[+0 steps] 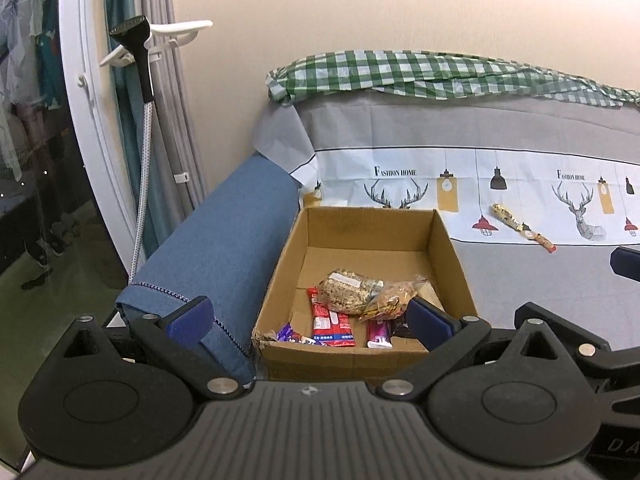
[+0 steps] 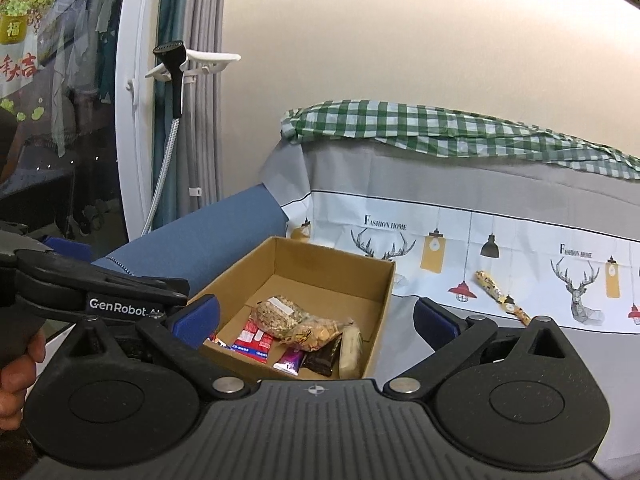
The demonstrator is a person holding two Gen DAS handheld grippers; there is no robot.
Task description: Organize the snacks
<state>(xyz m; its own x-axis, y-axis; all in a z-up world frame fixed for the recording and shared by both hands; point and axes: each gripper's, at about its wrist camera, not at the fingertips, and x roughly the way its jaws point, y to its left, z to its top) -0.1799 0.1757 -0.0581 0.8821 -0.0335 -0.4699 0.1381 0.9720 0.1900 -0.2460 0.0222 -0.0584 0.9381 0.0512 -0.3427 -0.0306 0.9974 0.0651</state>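
An open cardboard box [image 1: 444, 240] [image 2: 378, 312] stands on the grey printed cloth. It holds several snacks: a grain bar pack [image 1: 346, 290] [image 2: 280, 316], a nut bag [image 1: 394, 298] [image 2: 316, 332], red packets [image 1: 332, 322] [image 2: 254, 340] and a purple one [image 1: 378, 332] [image 2: 292, 360]. A yellow wrapped snack stick [image 1: 520, 228] [image 2: 500, 296] lies on the cloth right of the box. My left gripper [image 1: 310, 320] is open just in front of the box, nothing between its fingers. My right gripper [image 2: 316, 322] is open too, near the box's front edge.
A blue padded board [image 1: 216, 256] [image 2: 192, 248] lies left of the box. A green checked cloth [image 1: 420, 72] [image 2: 440, 128] is bunched along the back by the wall. A steamer head and hose [image 1: 140, 80] [image 2: 172, 80] hang at left. A hand [image 2: 16, 368] holds the left gripper.
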